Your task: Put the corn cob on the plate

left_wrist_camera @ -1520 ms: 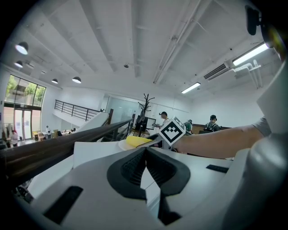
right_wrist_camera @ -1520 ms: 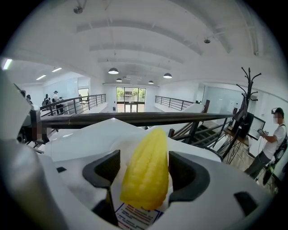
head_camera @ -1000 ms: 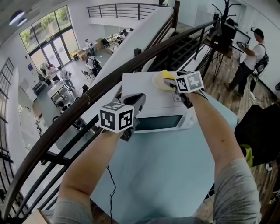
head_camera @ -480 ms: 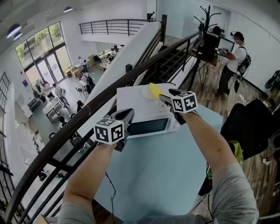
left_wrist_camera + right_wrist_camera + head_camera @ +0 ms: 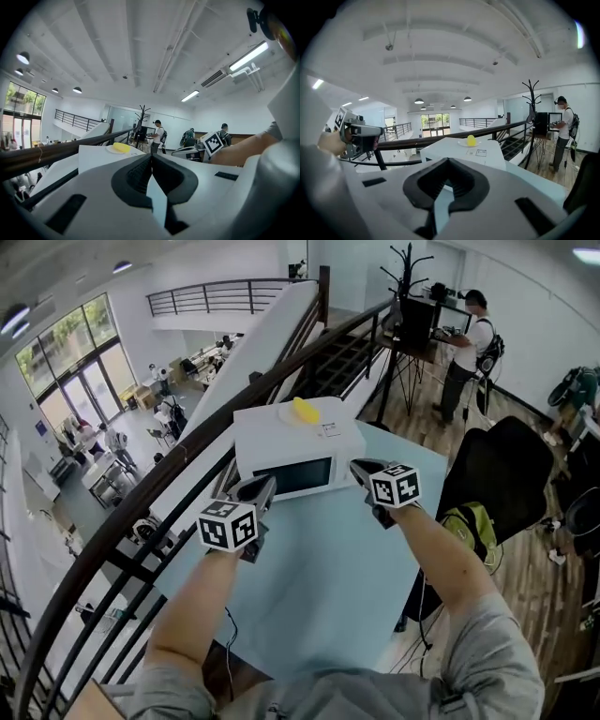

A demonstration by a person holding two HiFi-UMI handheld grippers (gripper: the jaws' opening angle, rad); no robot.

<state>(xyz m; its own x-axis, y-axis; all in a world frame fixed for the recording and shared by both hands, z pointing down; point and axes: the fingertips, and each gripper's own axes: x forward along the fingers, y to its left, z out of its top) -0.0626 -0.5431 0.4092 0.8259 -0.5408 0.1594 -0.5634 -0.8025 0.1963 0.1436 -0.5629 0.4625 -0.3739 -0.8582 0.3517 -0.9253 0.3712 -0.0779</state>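
Note:
The yellow corn cob (image 5: pixel 305 411) lies on a small white plate (image 5: pixel 289 414) on top of the white microwave (image 5: pixel 281 442); it also shows as the corn cob (image 5: pixel 121 147) and the corn cob (image 5: pixel 471 139). My right gripper (image 5: pixel 357 466) hangs over the table in front of the microwave, well short of the cob. Its jaws have just been closing and stand shut with nothing between them (image 5: pixel 447 161). My left gripper (image 5: pixel 264 483) is near the microwave's front left, also shut and empty (image 5: pixel 151 157).
The microwave stands at the far end of a light blue table (image 5: pixel 328 577). A dark stair railing (image 5: pixel 141 512) runs along the left. A black chair (image 5: pixel 497 460) with a green bag stands at the right. A person (image 5: pixel 467 334) stands at a desk behind.
Both grippers have drawn back from the microwave top toward me. The right one was at the cob on the plate a second ago and is now clear of it, jaws shut.

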